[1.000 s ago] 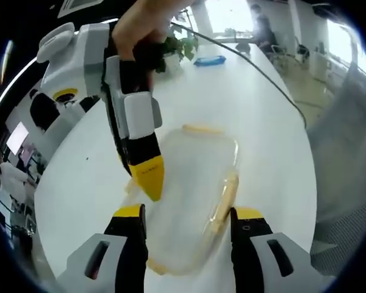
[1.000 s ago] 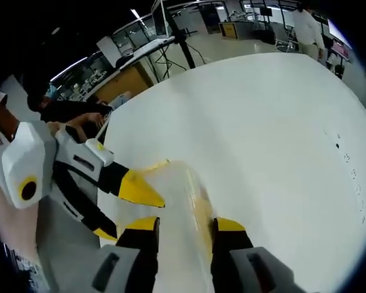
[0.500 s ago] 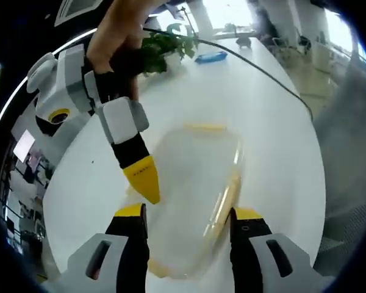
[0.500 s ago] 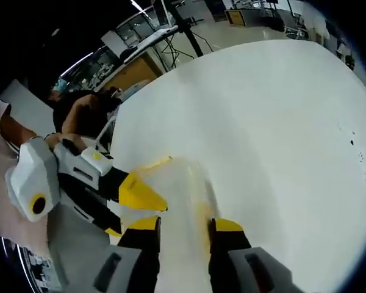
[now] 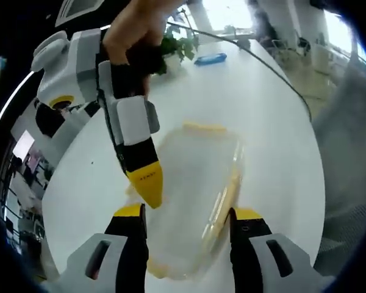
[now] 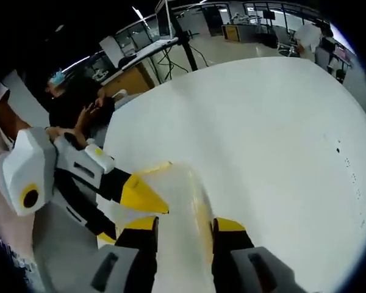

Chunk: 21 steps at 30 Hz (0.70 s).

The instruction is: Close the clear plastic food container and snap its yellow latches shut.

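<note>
So the container (image 5: 192, 201) sits lid-down on the white table (image 5: 274, 122), at 6 o'clock in left gripper view, between the left gripper (image 5: 188, 221) jaws, which are spread w/ nothing pinched. Right gripper (image 5: 147, 188) comes in from 11 o'clock, yellow tip at the box's left edge; contact can't be told. In right gripper view its own jaws stand apart astride the box (image 6: 177, 201); yellow latch (image 5: 204, 128) at far end.

White-and-grey tongs (image 5: 186, 221) with black jaws tipped yellow; a bare hand (image 5: 137, 24) grips one.

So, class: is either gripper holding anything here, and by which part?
Nothing is clearly gripped. The left gripper straddles the container, jaws apart; the right gripper only meets its edge.
</note>
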Tool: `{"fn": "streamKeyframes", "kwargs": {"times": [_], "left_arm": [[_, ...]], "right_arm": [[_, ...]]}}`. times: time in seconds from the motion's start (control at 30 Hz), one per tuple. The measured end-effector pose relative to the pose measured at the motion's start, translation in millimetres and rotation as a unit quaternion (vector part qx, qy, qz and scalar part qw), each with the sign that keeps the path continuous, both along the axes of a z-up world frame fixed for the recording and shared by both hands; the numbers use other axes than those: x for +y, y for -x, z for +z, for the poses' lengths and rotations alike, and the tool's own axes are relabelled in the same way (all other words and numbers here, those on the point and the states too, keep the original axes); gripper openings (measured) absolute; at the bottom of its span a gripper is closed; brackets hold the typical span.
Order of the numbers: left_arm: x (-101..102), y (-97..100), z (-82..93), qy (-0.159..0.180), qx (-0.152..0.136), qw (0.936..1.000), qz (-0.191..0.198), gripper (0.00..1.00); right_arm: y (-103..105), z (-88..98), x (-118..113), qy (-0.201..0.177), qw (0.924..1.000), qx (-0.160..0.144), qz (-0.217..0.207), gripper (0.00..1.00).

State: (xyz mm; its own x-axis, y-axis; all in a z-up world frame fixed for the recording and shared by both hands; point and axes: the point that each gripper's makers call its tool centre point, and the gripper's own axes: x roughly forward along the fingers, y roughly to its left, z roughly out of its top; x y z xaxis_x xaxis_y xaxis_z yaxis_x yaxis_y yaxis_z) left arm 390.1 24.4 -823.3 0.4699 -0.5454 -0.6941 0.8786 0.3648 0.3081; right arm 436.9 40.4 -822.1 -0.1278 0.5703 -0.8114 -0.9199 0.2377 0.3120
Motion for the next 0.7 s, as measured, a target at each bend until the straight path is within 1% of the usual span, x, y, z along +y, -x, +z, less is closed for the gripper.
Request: {"fn": "streamKeyframes", "kwargs": {"times": [0.07, 0.13, 0.17, 0.23, 0.27, 0.33, 0.37, 0.43, 0.47, 0.63, 0.67, 0.7], "left_arm": [[0.0, 0.1, 0.8, 0.005, 0.001, 1.0000, -0.001, 0.50], [-0.7, 0.2, 1.1, 0.009, 0.003, 1.0000, 0.001, 0.51], [-1.1, 0.5, 0.9, 0.006, 0.001, 1.0000, 0.000, 0.51], [-1.3, 0.6, 1.0, 0.005, 0.000, 1.0000, -0.002, 0.51], [-1.4, 0.7, 1.2, 0.005, 0.001, 1.0000, -0.002, 0.51], [-1.9, 0.3, 2.2, 0.013, 0.011, 0.9999, -0.001, 0.51], [-2.5, 0.3, 3.3, 0.021, 0.019, 0.9996, 0.003, 0.52], [-2.3, 0.2, 5.6, 0.028, 0.025, 0.9993, 0.003, 0.52], [-2.4, 0.5, 6.0, 0.033, 0.025, 0.9991, 0.004, 0.52], [-3.8, 1.3, 5.0, 0.031, 0.021, 0.9993, 0.001, 0.53], [-4.0, 1.3, 5.7, 0.033, 0.022, 0.9992, 0.001, 0.53], [-5.0, 1.9, 7.2, 0.042, 0.031, 0.9986, 0.005, 0.54]], "right_arm": [[0.1, 0.7, 0.3, -0.004, 0.9999, -0.010, -0.001, 0.32], [0.1, 1.9, 0.9, -0.001, 0.9996, -0.028, -0.003, 0.32], [-0.1, 3.4, 1.4, 0.003, 0.9989, -0.046, 0.002, 0.32], [0.7, 4.7, 1.9, 0.006, 0.9977, -0.067, 0.000, 0.31], [1.2, 5.2, 2.0, 0.005, 0.9974, -0.072, -0.002, 0.31], [1.2, 5.8, 1.3, 0.001, 0.9963, -0.085, -0.010, 0.31], [0.5, 6.7, 0.8, -0.003, 0.9950, -0.100, -0.009, 0.31], [-0.4, 8.6, 2.0, -0.006, 0.9918, -0.128, 0.002, 0.30], [1.3, 9.1, 2.2, -0.004, 0.9911, -0.133, 0.001, 0.30], [0.5, 9.5, 2.5, 0.007, 0.9907, -0.135, -0.010, 0.30], [0.2, 9.6, 2.3, 0.008, 0.9909, -0.134, -0.012, 0.30], [-0.1, 9.7, 1.8, 0.007, 0.9912, -0.131, -0.016, 0.30]]}}
